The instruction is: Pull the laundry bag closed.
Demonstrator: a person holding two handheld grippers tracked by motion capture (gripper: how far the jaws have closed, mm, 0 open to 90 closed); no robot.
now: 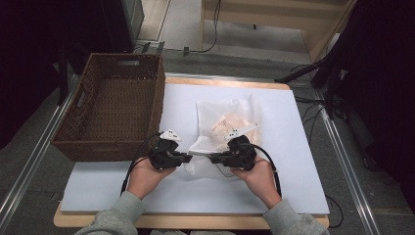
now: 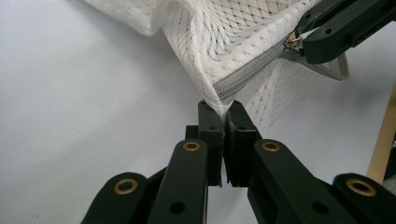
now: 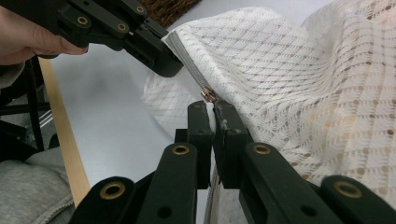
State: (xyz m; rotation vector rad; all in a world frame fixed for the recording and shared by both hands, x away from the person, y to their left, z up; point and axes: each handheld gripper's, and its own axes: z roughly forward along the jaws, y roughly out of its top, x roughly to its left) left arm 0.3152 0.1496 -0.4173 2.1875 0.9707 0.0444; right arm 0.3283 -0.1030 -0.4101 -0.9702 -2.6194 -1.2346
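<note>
While the mesh bag (image 1: 226, 128) lies mid-table right of the basket (image 1: 113, 105), its zipper (image 2: 250, 73) runs straight between my claws. My left claw (image 2: 223, 108) is clamped on the bag's corner at the zipper's end; my right claw (image 3: 213, 108) pinches the zipper pull (image 3: 208, 95), hands level, facing each other.
</note>
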